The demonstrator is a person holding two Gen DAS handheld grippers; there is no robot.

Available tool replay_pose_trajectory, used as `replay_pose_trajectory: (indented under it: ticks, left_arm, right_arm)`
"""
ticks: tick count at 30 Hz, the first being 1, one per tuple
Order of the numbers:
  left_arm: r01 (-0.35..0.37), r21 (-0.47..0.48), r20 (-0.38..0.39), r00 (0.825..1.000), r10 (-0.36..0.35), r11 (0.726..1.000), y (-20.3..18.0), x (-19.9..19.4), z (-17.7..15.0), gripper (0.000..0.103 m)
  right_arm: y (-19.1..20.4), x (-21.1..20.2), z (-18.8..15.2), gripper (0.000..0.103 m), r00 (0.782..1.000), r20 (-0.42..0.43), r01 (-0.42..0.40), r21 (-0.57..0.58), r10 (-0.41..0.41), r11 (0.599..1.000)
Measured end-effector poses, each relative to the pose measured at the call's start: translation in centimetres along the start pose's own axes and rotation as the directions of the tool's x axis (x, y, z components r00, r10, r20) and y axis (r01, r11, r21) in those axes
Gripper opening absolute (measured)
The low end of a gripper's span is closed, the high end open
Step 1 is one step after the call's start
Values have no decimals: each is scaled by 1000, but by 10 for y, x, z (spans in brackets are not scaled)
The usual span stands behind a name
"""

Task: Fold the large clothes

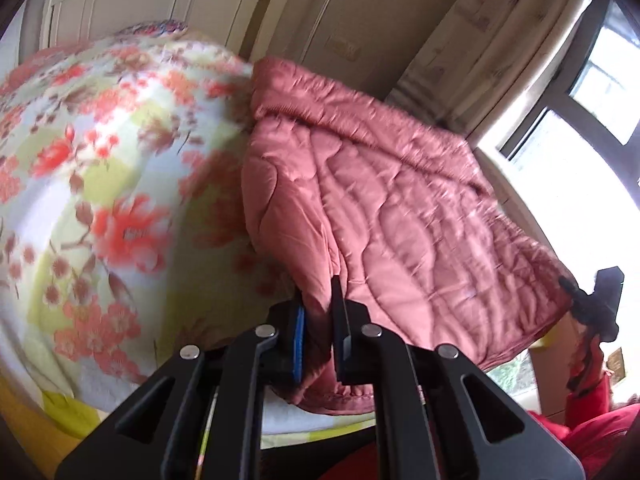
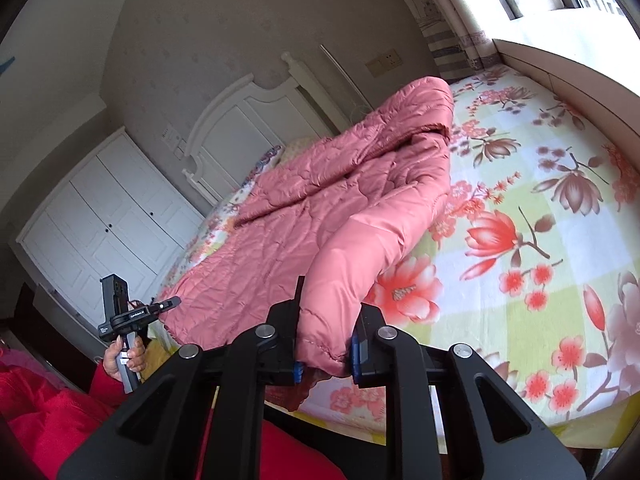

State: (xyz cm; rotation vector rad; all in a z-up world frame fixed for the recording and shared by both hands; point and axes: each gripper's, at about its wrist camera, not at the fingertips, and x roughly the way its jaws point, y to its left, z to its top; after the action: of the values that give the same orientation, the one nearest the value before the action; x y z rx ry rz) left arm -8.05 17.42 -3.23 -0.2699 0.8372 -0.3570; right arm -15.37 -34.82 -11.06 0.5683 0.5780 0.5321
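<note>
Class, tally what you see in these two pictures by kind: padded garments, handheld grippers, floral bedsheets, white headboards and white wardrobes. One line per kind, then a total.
Pink quilted jacket: 1
Handheld grippers: 2, the left gripper and the right gripper, each shut on the jacket
Floral bedsheet: 1
White headboard: 1
White wardrobe: 1
Total: 6

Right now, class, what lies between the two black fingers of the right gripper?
A sleeve end of the pink quilted padded coat, clamped by the right gripper, seen in the right wrist view.
</note>
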Motion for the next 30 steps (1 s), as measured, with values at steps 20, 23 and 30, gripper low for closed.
replay_pose_trajectory:
  ticks: [20,23,30]
  left_arm:
    - [77,123,232,967,-104,989,-55,-19,158,10]
    - [77,97,238,966,-98,992,-51,-3,206,10]
    - [7,24,190,982,-11,1000,-22,76,309,10]
  right_arm:
    - [35,42,185,19,984,138,-95,-118,111,988]
    - [25,70,232,19,984,142,-99,-79,110,992]
    - [-21,150,312,19,993,112,-28,28,24,999]
